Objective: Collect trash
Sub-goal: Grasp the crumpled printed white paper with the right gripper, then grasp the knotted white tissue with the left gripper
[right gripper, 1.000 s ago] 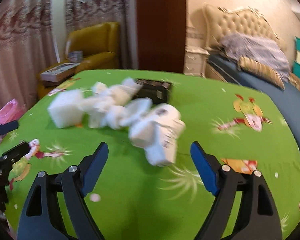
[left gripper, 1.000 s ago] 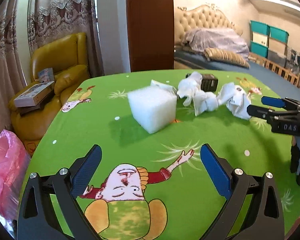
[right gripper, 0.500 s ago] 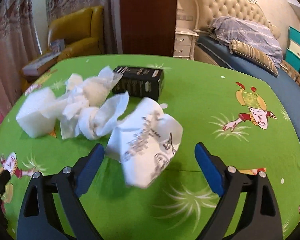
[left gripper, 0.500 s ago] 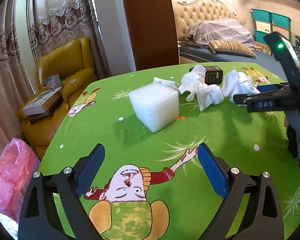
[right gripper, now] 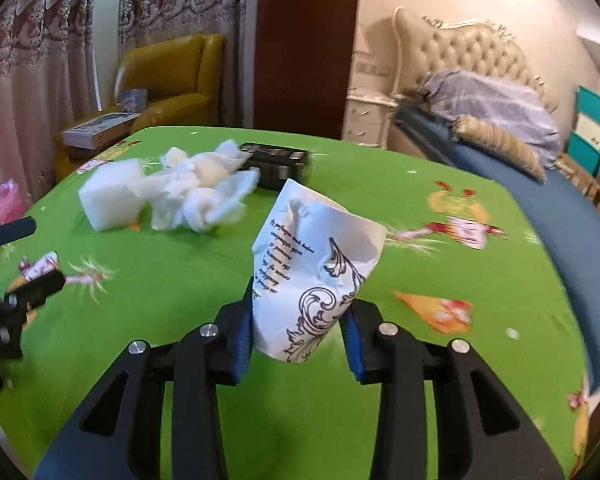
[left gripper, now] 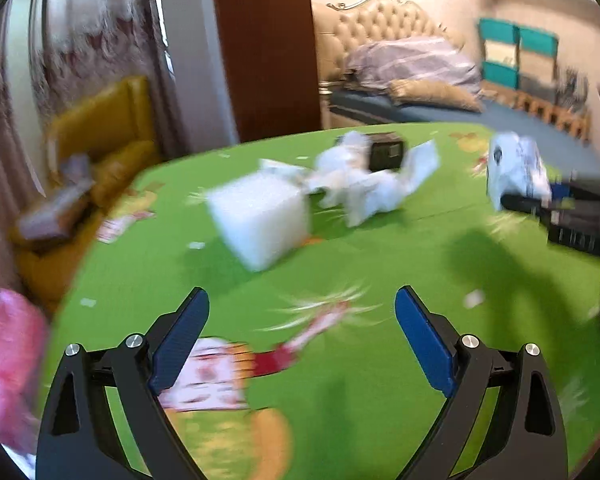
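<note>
Motion blur smeared the left view, where the left gripper [left gripper: 302, 330] stood spread and empty above the green cartoon-print tablecloth [right gripper: 180, 276], while the right gripper [right gripper: 298, 330] pinched the crumpled white printed paper [right gripper: 314, 276] between its blue pads.

- The whole left wrist view is smeared by motion blur; the cartoon print on the tabletop [left gripper: 380, 360] cannot be made out.
- The pink bag [left gripper: 8, 364] is cut off at 8 o'clock.
- The black box [right gripper: 278, 164] is partly hidden behind crumpled tissues [right gripper: 204, 188].
- The lettering on the crumpled paper cup [right gripper: 312, 280] is too small to be read.
- The left hand-held gripper [right gripper: 10, 264] is cut off at 9 o'clock.
</note>
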